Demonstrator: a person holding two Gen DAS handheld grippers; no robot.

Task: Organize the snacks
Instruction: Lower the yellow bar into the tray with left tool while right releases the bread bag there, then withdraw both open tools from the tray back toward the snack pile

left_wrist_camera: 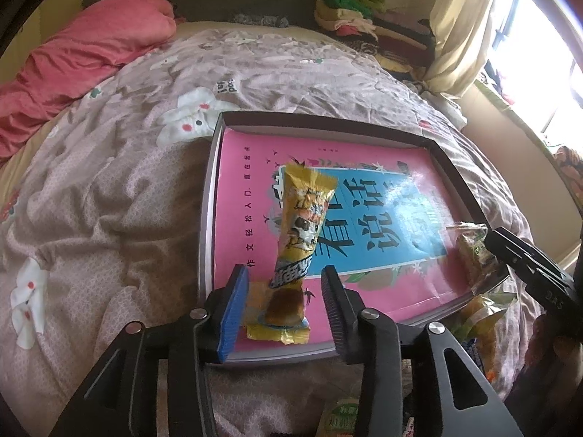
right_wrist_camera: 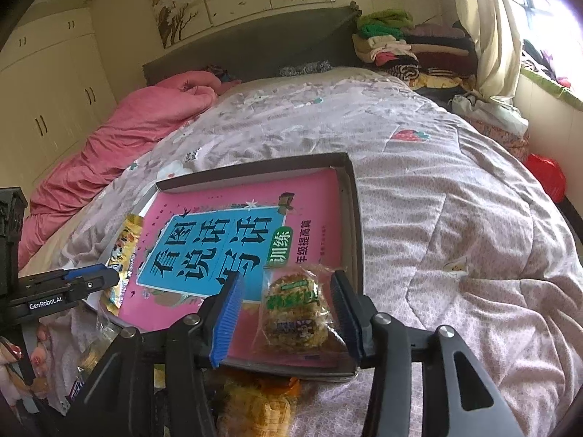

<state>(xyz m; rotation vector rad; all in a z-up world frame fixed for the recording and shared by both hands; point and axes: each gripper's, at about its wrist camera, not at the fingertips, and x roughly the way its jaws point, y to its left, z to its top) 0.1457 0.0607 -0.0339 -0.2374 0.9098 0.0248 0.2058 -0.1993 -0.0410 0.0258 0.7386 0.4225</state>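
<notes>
Looking at both tongs right now: the left gripper (left_wrist_camera: 286, 304) has its jaws parted around the yellow snack bar (left_wrist_camera: 297, 240), with clear gaps on both sides, so it isn't gripping it. That bar lies in the tray (left_wrist_camera: 207, 218), on top of the pink book (left_wrist_camera: 400, 189), near the front left corner. The right gripper (right_wrist_camera: 288, 315) is about the same, jaws apart on either side of the round rice cracker (right_wrist_camera: 293, 309) in its clear wrapper, which sits at the tray's front right corner. Its right pad looks very close to the wrapper, but I'd say nothing is pinched.

Handling-wise, these look light and crinkly. The wrappers are probably slippery, and the cracker would likely crumble if squeezed hard. I'd grab the bar across its middle, not the flat sealed ends. More wrapped snacks (right_wrist_camera: 255, 408) are lying on the quilt (right_wrist_camera: 455, 218) just in front of the tray.
</notes>
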